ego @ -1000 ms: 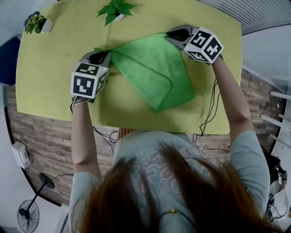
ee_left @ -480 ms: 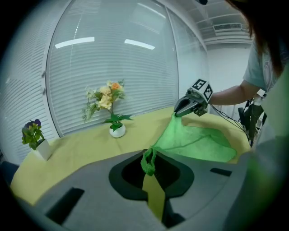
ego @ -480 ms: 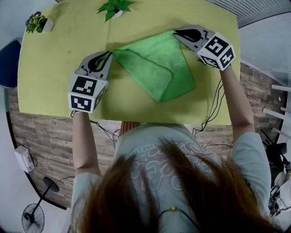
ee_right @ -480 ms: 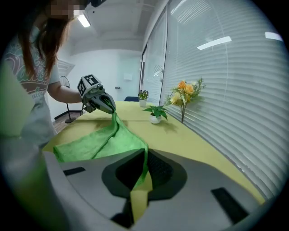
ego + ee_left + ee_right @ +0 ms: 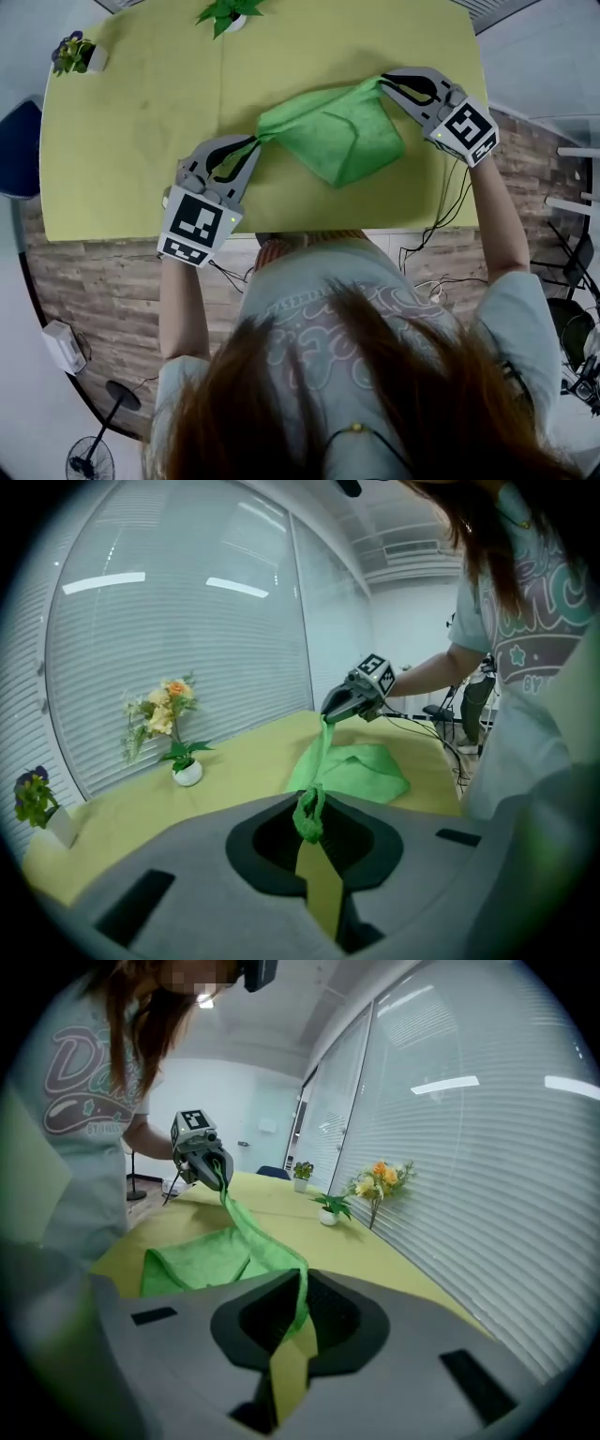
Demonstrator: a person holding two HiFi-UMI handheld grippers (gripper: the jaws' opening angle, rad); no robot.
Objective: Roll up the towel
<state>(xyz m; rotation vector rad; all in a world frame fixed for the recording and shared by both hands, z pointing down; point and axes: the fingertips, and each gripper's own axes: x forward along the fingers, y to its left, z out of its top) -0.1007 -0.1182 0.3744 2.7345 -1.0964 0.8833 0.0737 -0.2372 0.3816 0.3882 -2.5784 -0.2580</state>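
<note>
Though beside blinds [image 5: 487, 1147], table [image 5: 131, 141] under towel [image 5: 337, 141]

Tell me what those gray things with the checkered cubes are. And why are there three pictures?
Those are tongs, and a person holds one pair in each hand. The cubes with squares are part of them. One picture comes from a camera on the person's head, looking down. The other two come from little cameras riding on each pair of tongs, looking along the tips. On the yellow table are a green towel, a plant and a small flower pot. The left tongs and the right tongs each pinch a corner of the towel. One edge is stretched between them, above the table, while the rest lies flat.
</note>
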